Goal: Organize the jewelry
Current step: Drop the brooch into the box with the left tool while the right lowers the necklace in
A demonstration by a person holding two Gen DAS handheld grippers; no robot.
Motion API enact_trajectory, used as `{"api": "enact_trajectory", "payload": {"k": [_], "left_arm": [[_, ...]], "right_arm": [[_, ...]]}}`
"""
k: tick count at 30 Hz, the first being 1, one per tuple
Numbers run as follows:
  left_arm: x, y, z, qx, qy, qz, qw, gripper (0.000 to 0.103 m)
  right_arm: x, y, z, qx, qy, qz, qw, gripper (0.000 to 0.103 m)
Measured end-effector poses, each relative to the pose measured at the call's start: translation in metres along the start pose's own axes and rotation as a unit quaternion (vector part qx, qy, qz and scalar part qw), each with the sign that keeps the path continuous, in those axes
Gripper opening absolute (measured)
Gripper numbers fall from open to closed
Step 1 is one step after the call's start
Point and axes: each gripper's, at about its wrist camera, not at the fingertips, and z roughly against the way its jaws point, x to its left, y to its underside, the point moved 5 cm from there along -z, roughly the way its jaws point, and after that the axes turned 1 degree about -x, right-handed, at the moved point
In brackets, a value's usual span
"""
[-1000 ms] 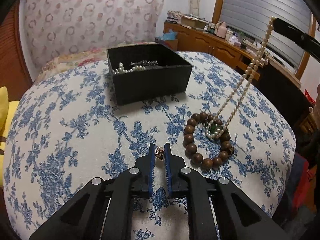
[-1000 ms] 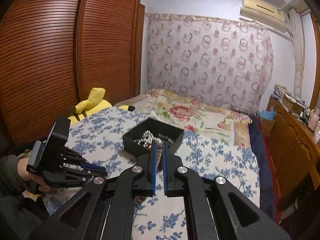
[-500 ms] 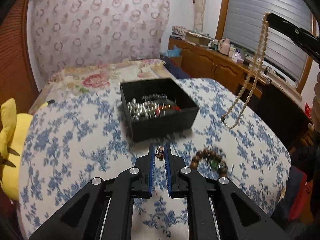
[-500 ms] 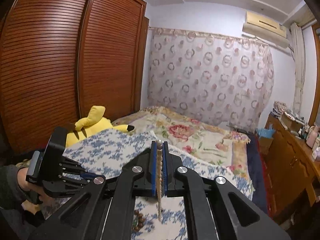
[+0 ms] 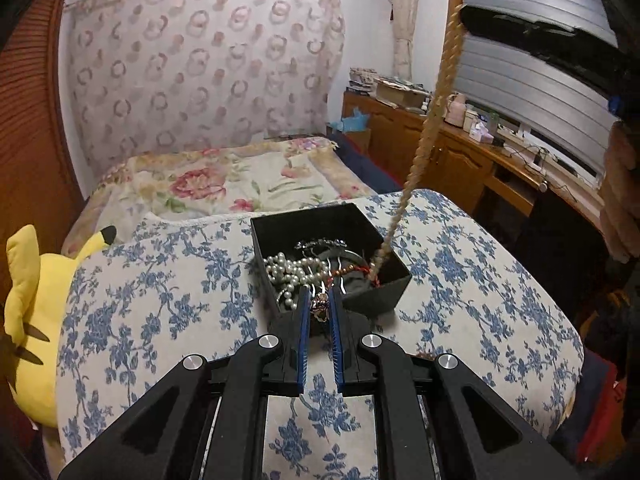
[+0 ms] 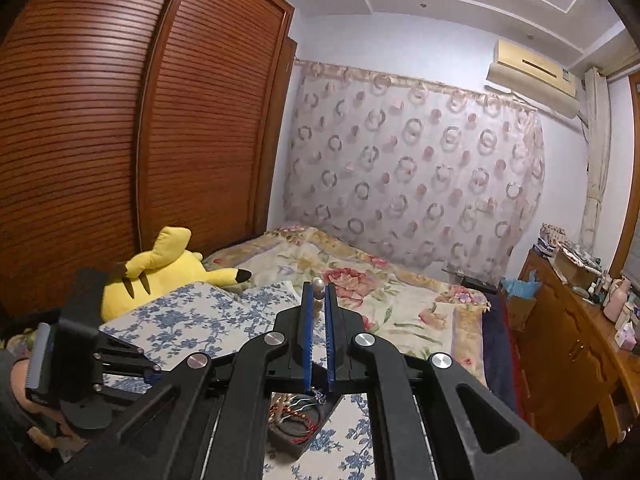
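Note:
A black jewelry box sits on the blue-flowered cloth and holds white pearls, a red string and dark pieces. My left gripper is shut on a small brown ornate bead, held just at the box's near wall. My right gripper is shut on a long pearl necklace high above the box. In the left wrist view the necklace hangs blurred from the right gripper's black finger, its low end inside the box's right part. The box shows below the right gripper.
A yellow plush toy lies at the cloth's left edge. A floral bedspread lies behind the box. A wooden dresser with clutter runs along the right. A wooden wardrobe stands at left. The left gripper's body shows at lower left.
Both grippers moved toward the box. The necklace's low end now hangs into the box. The left gripper with the bead reached the box's near wall; the wooden bracelet left view.

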Motion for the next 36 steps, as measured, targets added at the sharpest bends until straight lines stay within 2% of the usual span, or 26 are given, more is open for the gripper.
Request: {"api": "enact_trajectory", "payload": {"k": [5, 15, 28, 30, 31, 32, 36], "left_arm": [[0.002, -0.004, -0.006, 0.001, -0.004, 0.001, 1.0000, 0.009], [0.006, -0.019, -0.030, 0.009, -0.017, -0.002, 0.9998, 0.009], [0.007, -0.028, -0.069, 0.030, -0.018, 0.005, 0.9994, 0.009], [0.008, -0.029, -0.073, 0.032, -0.014, 0.010, 0.9993, 0.009], [0.008, -0.030, -0.075, 0.033, -0.013, 0.011, 0.9993, 0.009], [0.008, -0.031, -0.076, 0.033, -0.012, 0.011, 0.9993, 0.009], [0.008, -0.037, -0.078, 0.027, -0.015, 0.011, 0.9994, 0.009]], "right_arm": [[0.002, 0.012, -0.026, 0.032, 0.002, 0.007, 0.999, 0.006], [0.000, 0.063, -0.064, 0.103, -0.016, -0.026, 0.994, 0.007], [0.009, 0.102, -0.083, 0.147, -0.035, -0.046, 0.987, 0.007], [0.007, 0.104, -0.082, 0.148, -0.035, -0.051, 0.987, 0.013], [0.006, 0.105, -0.080, 0.146, -0.036, -0.053, 0.987, 0.020], [0.004, 0.106, -0.078, 0.145, -0.037, -0.054, 0.987, 0.023], [-0.002, 0.108, -0.074, 0.144, -0.037, -0.058, 0.987, 0.023]]}}
